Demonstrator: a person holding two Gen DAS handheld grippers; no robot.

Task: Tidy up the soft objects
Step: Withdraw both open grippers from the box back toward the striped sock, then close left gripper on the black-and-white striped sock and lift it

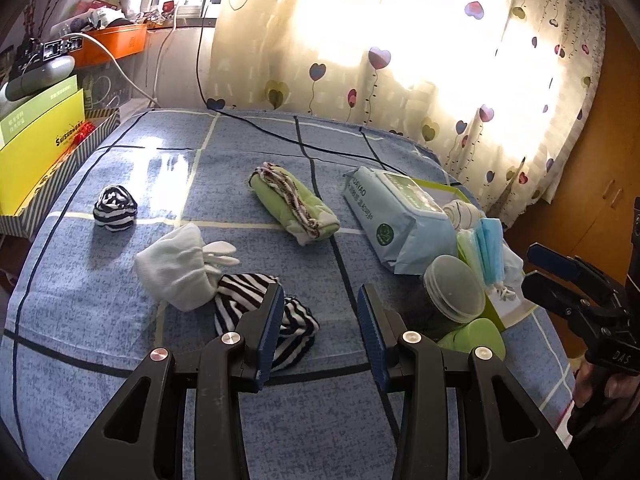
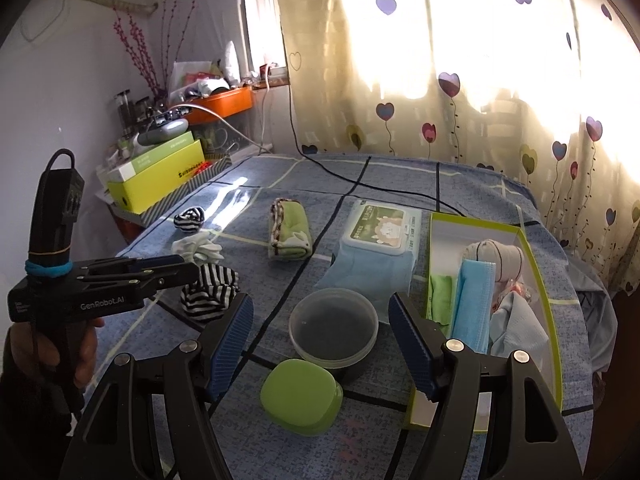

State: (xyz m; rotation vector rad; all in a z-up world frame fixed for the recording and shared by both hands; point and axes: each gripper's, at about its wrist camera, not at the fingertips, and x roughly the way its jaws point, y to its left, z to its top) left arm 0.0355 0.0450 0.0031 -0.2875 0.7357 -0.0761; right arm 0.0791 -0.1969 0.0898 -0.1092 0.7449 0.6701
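fingers of the left gripper (image 1: 320,320) stand apart with nothing between them, hanging over the blue checked bed cover (image 1: 100,340). the loose black-and-white striped sock (image 1: 260,312) lies on the cover right at the left finger's tip, partly hidden behind it and outside the gap. touching its far end is a white sock bundle (image 1: 180,268), and farther off to the left sits a striped sock rolled into a ball (image 1: 115,208), well apart from the others. a folded green cloth with a brown-and-white trim (image 1: 296,208) lies beyond the gap, toward the middle of the bed.

fingers of the right gripper (image 2: 320,320) also stand apart, empty, with a round lidded plastic tub (image 2: 334,326) sitting between and just beyond their tips; whether the pads touch it cannot be told. nearer the camera, against the tub, is a small green rounded case (image 2: 300,396). behind the tub lies a pack of wet wipes (image 2: 378,236). to its right is an open green-rimmed box (image 2: 540,280) holding a rolled grey sock (image 2: 496,256), a stack of blue face masks (image 2: 474,300), a green cloth (image 2: 440,296) and a pale blue cloth (image 2: 516,328). the striped sock is well left of the right fingers, just under the left gripper's tips as seen from the right wrist.

a black cable (image 1: 320,148) crosses the far part of the bed. past the left edge stand yellow-green boxes (image 1: 36,152) and an orange tray (image 1: 116,44) of clutter, and a heart-print curtain (image 1: 440,60) glows with daylight behind.
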